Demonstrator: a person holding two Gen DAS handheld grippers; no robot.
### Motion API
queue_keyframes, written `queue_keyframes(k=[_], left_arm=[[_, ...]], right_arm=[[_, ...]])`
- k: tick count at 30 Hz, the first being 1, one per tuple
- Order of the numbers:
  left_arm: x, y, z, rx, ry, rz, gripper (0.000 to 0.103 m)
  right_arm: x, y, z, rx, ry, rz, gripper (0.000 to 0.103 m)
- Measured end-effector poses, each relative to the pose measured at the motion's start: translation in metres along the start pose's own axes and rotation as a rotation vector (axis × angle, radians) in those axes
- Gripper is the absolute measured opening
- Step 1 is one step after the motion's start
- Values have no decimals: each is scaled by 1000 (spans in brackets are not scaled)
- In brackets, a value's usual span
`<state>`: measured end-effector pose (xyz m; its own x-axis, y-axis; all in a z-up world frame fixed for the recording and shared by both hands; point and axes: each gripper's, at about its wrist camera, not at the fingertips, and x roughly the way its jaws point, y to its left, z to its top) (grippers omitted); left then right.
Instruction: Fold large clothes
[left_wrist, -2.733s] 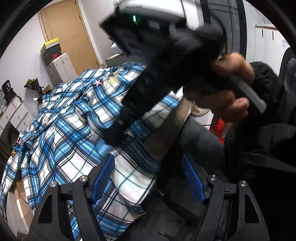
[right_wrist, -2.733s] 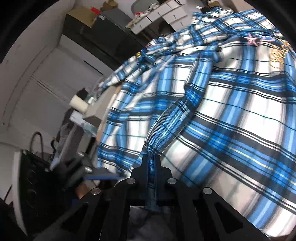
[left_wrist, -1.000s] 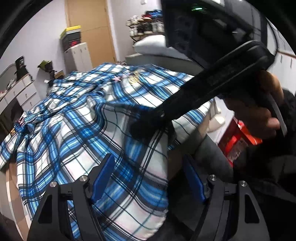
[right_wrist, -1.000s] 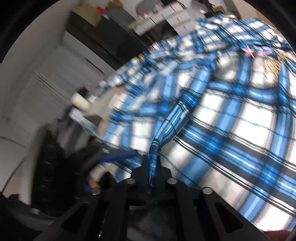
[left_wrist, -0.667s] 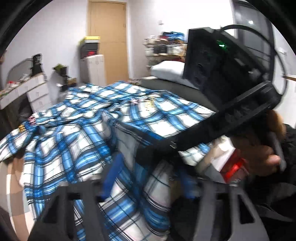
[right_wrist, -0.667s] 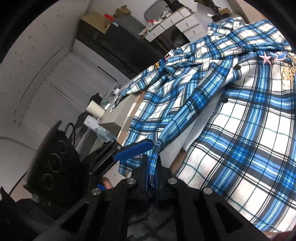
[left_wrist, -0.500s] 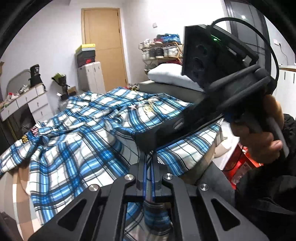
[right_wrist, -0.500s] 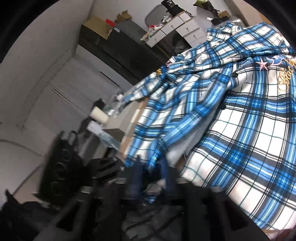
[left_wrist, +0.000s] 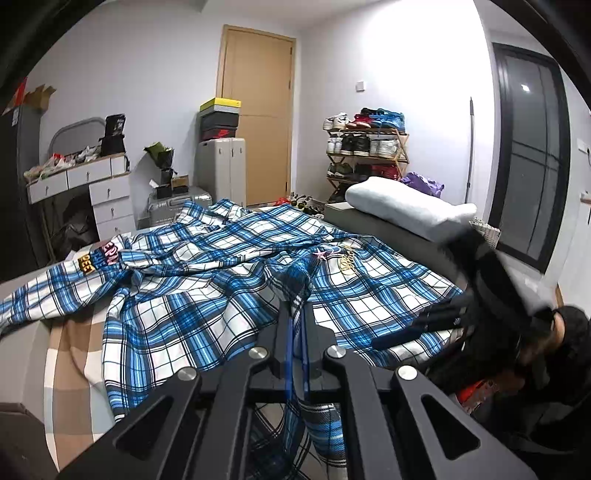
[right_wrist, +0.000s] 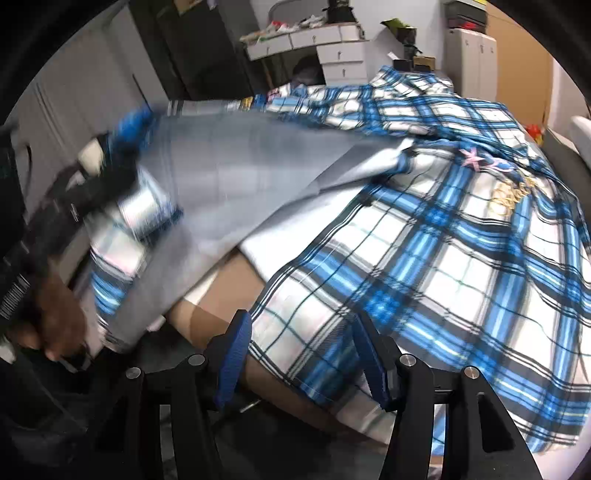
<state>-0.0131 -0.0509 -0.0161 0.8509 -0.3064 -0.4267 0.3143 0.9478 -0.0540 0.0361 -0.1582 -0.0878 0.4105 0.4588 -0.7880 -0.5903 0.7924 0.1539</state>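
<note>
A large blue, white and black plaid shirt (left_wrist: 207, 291) lies spread over the bed, with a pink star and gold embroidery on its chest. My left gripper (left_wrist: 295, 332) is shut on a fold of the shirt's front edge, which hangs down between the jaws. My right gripper (right_wrist: 303, 354) is open and empty, its blue pads (right_wrist: 236, 354) on either side of the shirt's hem (right_wrist: 317, 332) at the bed's near edge. The right gripper also shows in the left wrist view (left_wrist: 424, 321), blurred. The left gripper shows blurred in the right wrist view (right_wrist: 85, 192), lifting cloth.
The bed has a brown and grey checked cover (left_wrist: 62, 354). A folded white duvet (left_wrist: 406, 206) lies at the far right. White drawers (left_wrist: 92, 188), suitcases (left_wrist: 221, 162), a shoe rack (left_wrist: 369, 147) and a door (left_wrist: 258, 110) line the far wall.
My left gripper closed on the shirt's front edge and took it over. My right gripper let go of that edge, opened, and dropped to the hem at the bed's near edge.
</note>
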Motion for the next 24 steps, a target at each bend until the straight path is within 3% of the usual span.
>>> queue_keyframes(k=[1,3,7,13,16,20,24], left_arm=[[0,1,0,-3,0,1,0],[1,3,0,-1,1,9,0],[1,5,-1,-4,-2,14,0],[-9,16,5,-45,-35,23,0],[-15,23,9,-62,-54,28,0],[-19,27,13,-68,-74,43,0],[-23,32,17,-69,-90,54,0]], right_arm=[[6,5,-1,-28,8,-22,46],[12,14,-6,-100,13,-94,5],[-4,-1,-7,-67,-11,-49,1],[-67,-31,-5,39,-156,129,0],[-102,-34,-10,20,-218,146,0],[-120,-37,-21,-40,-233,95,1],[-97,-23,-36,-159,-81,-92,5]])
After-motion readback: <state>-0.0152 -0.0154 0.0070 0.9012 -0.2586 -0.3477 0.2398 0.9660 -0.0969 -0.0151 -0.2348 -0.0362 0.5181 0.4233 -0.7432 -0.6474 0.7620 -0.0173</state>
